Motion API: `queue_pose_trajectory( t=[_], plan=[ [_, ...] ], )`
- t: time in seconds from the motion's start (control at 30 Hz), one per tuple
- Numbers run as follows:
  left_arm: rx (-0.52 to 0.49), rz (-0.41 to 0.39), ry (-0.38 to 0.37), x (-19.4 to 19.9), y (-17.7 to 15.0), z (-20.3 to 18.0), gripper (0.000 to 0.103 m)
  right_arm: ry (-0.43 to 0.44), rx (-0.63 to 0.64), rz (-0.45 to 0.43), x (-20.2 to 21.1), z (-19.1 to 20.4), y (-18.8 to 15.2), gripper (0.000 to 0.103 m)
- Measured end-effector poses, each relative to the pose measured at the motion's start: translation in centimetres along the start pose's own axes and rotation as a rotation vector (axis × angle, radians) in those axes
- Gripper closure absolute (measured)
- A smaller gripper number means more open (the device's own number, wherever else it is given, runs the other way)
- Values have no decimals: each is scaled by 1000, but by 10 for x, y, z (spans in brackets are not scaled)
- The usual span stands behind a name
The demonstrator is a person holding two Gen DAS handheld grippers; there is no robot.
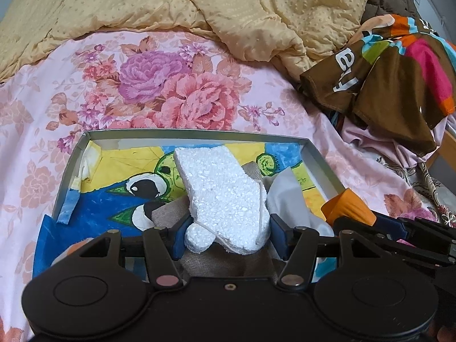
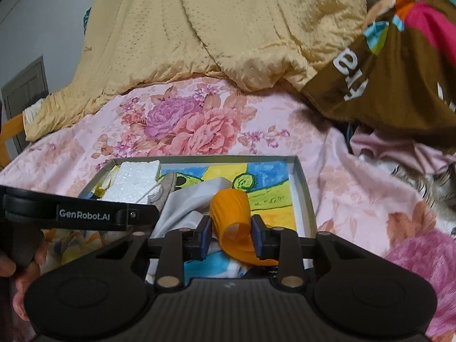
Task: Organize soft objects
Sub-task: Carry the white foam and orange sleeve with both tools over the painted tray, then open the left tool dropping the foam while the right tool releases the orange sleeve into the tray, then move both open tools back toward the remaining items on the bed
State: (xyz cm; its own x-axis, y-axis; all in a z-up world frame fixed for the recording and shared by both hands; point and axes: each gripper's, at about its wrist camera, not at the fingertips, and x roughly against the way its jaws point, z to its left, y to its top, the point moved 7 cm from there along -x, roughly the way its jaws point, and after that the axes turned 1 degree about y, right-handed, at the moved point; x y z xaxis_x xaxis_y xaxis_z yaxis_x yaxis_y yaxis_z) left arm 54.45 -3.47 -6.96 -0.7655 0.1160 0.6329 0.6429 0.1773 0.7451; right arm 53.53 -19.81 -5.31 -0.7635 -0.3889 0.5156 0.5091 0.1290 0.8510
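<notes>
A shallow grey box [image 1: 193, 134] with a painted picture in its bottom lies on the floral bedsheet. My left gripper [image 1: 228, 239] is shut on a white foam piece [image 1: 222, 191], which tilts up over the box above a beige cloth [image 1: 168, 208] and a pale grey cloth [image 1: 287, 199]. In the right wrist view my right gripper [image 2: 231, 238] stands open over the box's near right part. A curled orange strip [image 2: 230, 211] sits between its blue pads, with a gap at the left pad. The foam piece [image 2: 134, 182] shows at the box's far left.
A yellow quilt [image 1: 228, 5] is heaped across the back of the bed. A brown multicoloured garment [image 1: 393, 79] and other clothes pile up at the right. A pink fuzzy fabric [image 2: 421, 262] lies at the near right. A person's hand [image 2: 25, 273] shows at the lower left.
</notes>
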Motion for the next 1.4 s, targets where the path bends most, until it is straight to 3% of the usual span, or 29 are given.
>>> queue_pose_trajectory(
  t=[0.37, 0.7, 1.0, 1.4],
  plan=[
    [37, 6, 24, 9, -4, 11, 26, 46, -61, 34, -3, -6, -4, 52],
    [36, -47, 57, 32, -6, 15, 13, 24, -96, -23, 17, -10, 1, 36],
    [45, -140, 94, 87, -7, 22, 1, -4, -58, -84, 52, 10, 6, 21],
    [61, -179, 105, 155, -32, 31, 1, -2, 29, -142, 109, 53, 0, 11]
  ],
)
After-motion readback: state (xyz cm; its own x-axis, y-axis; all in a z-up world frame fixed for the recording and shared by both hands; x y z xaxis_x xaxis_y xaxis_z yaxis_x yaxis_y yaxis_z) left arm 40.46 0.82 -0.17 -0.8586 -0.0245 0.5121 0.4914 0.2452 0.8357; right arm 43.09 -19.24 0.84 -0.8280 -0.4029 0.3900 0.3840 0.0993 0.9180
